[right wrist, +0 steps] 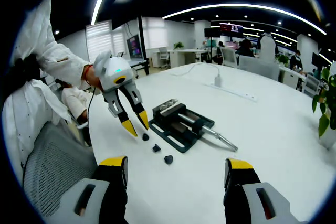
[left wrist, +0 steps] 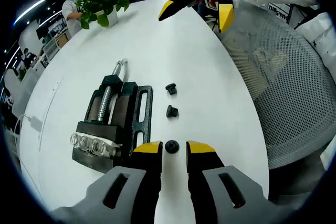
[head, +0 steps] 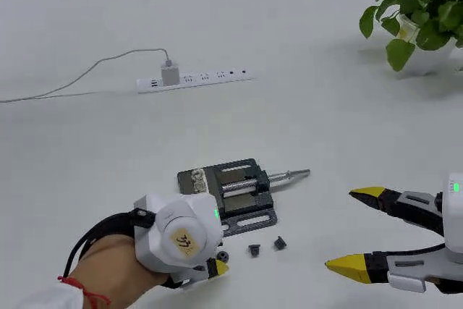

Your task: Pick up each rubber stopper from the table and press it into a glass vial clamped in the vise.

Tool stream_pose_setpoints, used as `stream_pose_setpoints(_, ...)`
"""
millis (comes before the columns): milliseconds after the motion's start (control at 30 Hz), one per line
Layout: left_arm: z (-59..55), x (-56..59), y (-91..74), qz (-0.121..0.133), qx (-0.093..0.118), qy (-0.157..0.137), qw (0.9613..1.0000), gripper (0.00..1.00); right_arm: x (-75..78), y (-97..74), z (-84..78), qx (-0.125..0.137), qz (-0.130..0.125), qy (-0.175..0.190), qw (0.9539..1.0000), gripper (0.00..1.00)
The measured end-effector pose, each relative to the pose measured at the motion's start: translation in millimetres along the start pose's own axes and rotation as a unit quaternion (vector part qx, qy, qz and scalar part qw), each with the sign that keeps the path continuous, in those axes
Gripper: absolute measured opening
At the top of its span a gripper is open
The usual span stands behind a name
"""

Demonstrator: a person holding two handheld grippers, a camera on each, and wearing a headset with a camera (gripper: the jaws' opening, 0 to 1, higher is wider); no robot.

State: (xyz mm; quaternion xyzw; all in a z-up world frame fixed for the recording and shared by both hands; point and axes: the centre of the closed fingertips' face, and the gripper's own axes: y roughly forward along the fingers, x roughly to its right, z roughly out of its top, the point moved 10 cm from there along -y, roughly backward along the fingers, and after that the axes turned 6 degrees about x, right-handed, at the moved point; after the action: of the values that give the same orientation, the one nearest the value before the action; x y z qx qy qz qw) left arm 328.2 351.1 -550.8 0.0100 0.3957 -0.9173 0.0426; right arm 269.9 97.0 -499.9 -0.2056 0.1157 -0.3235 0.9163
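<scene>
Three small black rubber stoppers lie in a row on the white table in front of the vise (head: 233,192). The nearest stopper (left wrist: 171,146) sits between the yellow tips of my left gripper (left wrist: 173,149), which is open with a jaw on either side and a little gap to each. The other two stoppers (left wrist: 171,111) (left wrist: 170,88) lie farther along. Clear glass vials (left wrist: 94,144) stand in a row at the vise's end. My right gripper (head: 358,229) hovers wide open to the right, holding nothing.
A white power strip (head: 192,79) with a charger and cable lies at the back left. A potted plant (head: 423,5) stands at the far right corner. A mesh chair (left wrist: 283,77) sits just past the table's near edge.
</scene>
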Motion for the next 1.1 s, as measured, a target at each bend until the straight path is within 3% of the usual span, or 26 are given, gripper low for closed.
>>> stream_pose_setpoints(333,-3.2,-2.2,8.1,-0.015,-0.022,0.005,0.9996,0.1,2.9,-4.3,-3.9,0.0,-0.008,0.006,1.0,0.73)
stream_pose_setpoints(1100,-3.6,-4.8,10.9,-0.016,-0.032,0.004,0.9994,0.05,5.9,-4.1,-8.9,0.0,-0.008,0.011,0.9999,0.72)
